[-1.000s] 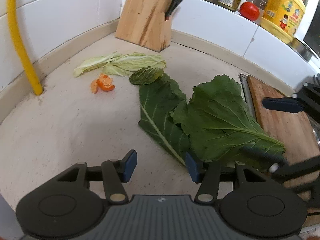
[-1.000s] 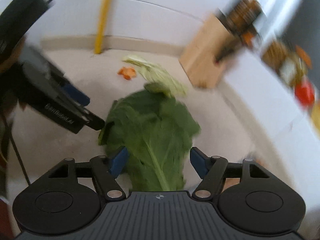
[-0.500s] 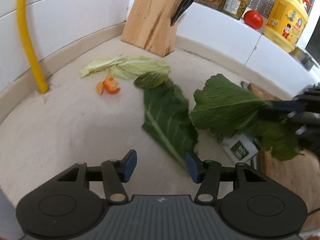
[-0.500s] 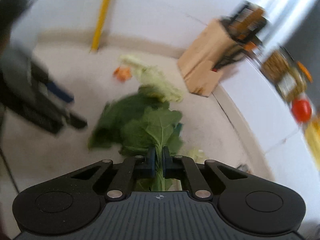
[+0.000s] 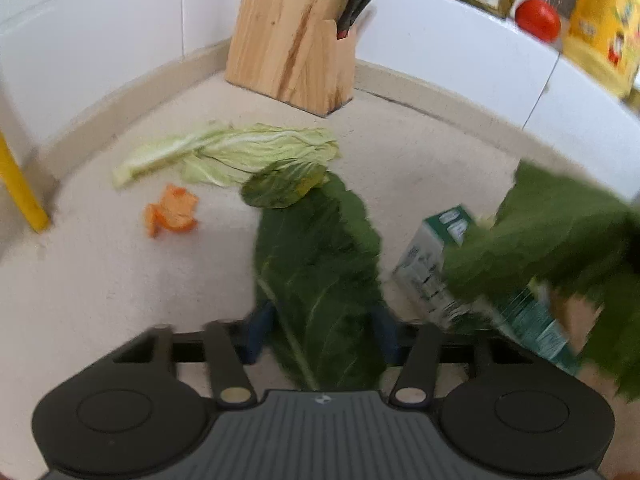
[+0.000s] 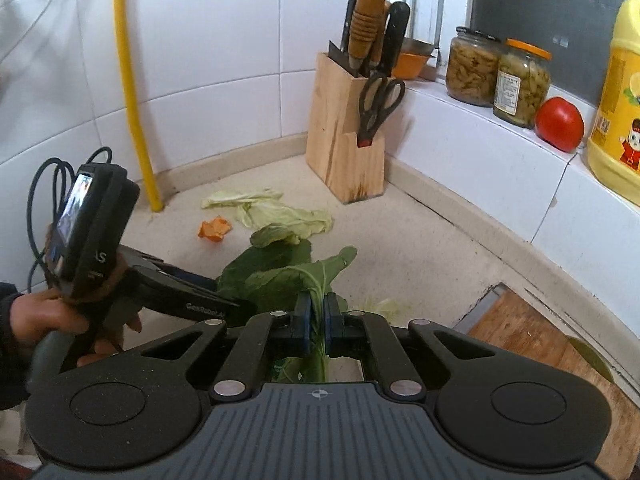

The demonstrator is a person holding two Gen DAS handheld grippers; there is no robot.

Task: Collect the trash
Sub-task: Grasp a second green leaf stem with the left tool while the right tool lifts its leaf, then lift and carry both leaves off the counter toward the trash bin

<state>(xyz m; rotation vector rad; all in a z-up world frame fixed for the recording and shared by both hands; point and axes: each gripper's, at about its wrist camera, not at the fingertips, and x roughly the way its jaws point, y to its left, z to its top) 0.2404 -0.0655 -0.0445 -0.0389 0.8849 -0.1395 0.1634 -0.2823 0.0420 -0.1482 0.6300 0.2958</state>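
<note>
A long dark green leaf (image 5: 320, 264) lies flat on the counter, and its near end sits between the fingers of my left gripper (image 5: 322, 330), whose jaws are closing around it. My right gripper (image 6: 316, 316) is shut on the stem of a second big green leaf (image 6: 296, 280), held off the counter; the left wrist view shows it blurred at the right (image 5: 560, 240). Farther back lie a pale cabbage leaf (image 5: 248, 152), a small dark leaf (image 5: 284, 184) and an orange peel (image 5: 172, 216). A green-and-white carton (image 5: 436, 268) lies under the lifted leaf.
A wooden knife block (image 6: 344, 152) with scissors stands in the corner. A yellow pipe (image 6: 132, 92) runs up the tiled wall. Two jars (image 6: 496, 72), a tomato (image 6: 560, 124) and a yellow bottle (image 6: 620, 100) line the ledge. A cutting board (image 6: 540, 340) lies at the right.
My right gripper shut on the big leaf's stem and lifted it, uncovering the carton. My left gripper moved forward over the long leaf and its jaws narrowed.
</note>
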